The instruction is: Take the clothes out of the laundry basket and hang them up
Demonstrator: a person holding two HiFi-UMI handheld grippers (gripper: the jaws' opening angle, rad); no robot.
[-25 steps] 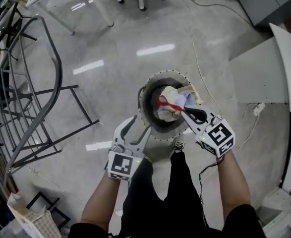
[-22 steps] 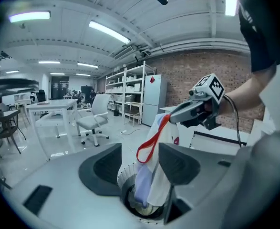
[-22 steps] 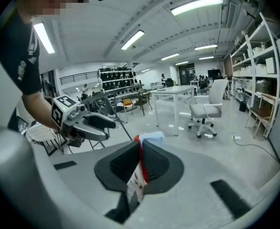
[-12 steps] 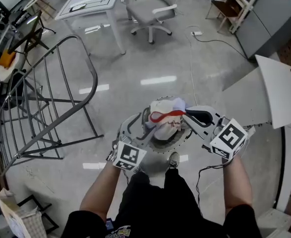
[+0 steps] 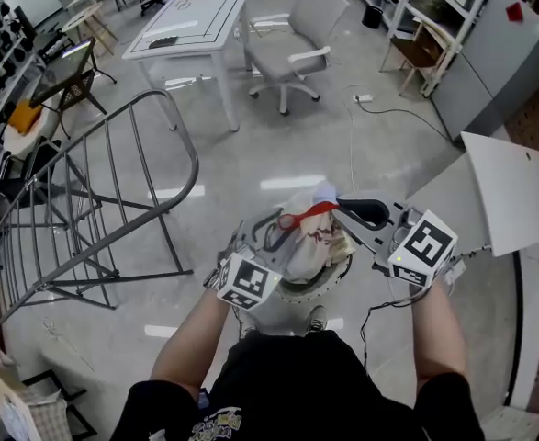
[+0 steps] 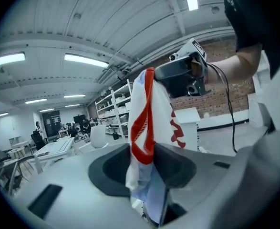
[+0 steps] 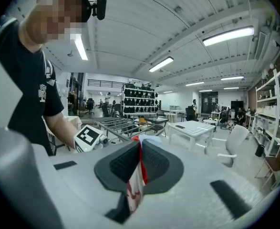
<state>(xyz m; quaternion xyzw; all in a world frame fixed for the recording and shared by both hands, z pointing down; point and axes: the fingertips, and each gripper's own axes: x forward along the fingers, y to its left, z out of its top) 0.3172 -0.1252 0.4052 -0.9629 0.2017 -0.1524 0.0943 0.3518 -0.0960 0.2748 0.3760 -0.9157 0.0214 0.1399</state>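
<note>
Garment (image 5: 311,243), long axis crosswise, body hanging down, clenched in right claw (image 5: 341,212) and just-closed left claw (image 5: 282,222).

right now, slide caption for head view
Right gripper clamps a red-trimmed white garment above the basket; left gripper, jaws just closing, pinches it too.

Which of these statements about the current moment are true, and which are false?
1. The right gripper is shut on the white garment with red trim. True.
2. The garment lies inside the laundry basket. False: both grippers hold it up above the basket.
3. The left gripper is empty. False: the garment is pinched between its jaws, which have just been closing.
4. A metal drying rack stands at the head view's left. True.
5. Someone sits on the office chair. False: it is empty.
</note>
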